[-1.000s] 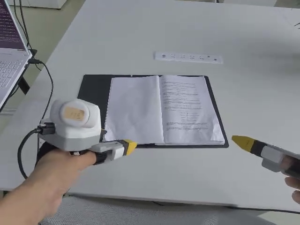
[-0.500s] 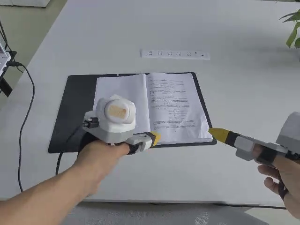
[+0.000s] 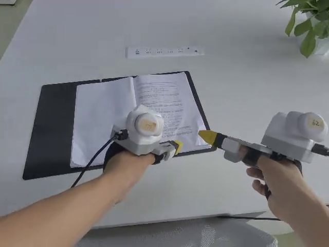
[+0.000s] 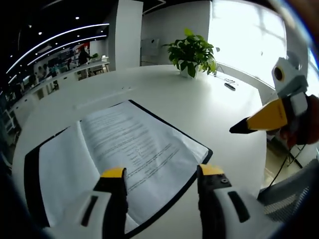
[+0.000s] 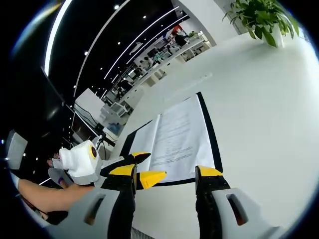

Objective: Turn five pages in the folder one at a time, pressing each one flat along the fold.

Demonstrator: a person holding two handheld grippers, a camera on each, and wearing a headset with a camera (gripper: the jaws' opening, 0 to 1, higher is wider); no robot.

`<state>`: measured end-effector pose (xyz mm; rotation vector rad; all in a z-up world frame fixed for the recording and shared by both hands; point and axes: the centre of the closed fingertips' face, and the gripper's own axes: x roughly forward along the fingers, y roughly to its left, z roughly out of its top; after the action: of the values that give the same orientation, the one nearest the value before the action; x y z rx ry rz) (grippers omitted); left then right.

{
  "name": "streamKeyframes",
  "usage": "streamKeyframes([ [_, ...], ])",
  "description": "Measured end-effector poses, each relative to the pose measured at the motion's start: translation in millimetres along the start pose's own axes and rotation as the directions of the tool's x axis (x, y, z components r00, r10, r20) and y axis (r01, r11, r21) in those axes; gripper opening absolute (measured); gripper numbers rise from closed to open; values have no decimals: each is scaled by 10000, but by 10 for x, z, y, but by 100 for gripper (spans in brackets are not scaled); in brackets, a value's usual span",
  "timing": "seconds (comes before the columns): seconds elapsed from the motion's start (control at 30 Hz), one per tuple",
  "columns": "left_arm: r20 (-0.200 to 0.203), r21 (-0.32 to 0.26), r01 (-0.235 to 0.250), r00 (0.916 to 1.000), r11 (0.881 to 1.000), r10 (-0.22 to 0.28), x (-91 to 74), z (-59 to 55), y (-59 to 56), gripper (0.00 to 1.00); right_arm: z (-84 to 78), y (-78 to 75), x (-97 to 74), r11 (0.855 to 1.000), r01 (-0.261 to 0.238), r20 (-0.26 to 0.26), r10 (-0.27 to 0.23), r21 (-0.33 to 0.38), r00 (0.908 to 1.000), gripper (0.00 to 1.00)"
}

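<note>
Black folder [image 3: 51,128] — open, pages [image 3: 103,113] flat

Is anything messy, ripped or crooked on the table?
Nothing stands out. The folder lies open on the table with its pages flat and untorn. The power strip lies beyond it and the plant stands upright. The left tool and the right tool are open by the folder's near edge.

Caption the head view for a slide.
Left gripper and right gripper poised at the near edge of the open folder on a white table.
</note>
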<state>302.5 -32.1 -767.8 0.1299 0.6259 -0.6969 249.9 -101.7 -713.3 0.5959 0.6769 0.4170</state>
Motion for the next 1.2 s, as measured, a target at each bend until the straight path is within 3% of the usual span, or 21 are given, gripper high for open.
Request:
streamKeyframes([
  [0.1,144,-17,106,9998,9999,-106,157,32,-52,58,7,-69,54,9999,47,-2,-47,155,10000,47],
  [0.2,-206,43,25,9998,10000,-25,291,-50,-54,58,2,-108,101,9997,57,-66,-56,255,10000,48],
  [0.33,-316,3,-168,9994,9999,168,387,-100,-41,57,-18,-172,148,9995,103,-163,-98,291,9998,48],
  [0.4,-566,-1,-302,9979,9995,302,407,-153,-22,55,-22,-196,155,9992,134,-184,-127,363,9997,48],
  [0.47,-617,468,-440,9970,9979,468,408,-176,-1,51,-23,-223,163,9989,136,-184,-128,439,9997,48],
  [0.63,-629,822,-429,9969,9957,481,422,-194,12,50,-39,-266,185,9986,147,-201,-137,518,9997,48],
  [1.2,-287,950,-268,9991,9951,297,419,-193,13,44,-105,-356,225,9986,84,-240,-71,517,9997,47],
])
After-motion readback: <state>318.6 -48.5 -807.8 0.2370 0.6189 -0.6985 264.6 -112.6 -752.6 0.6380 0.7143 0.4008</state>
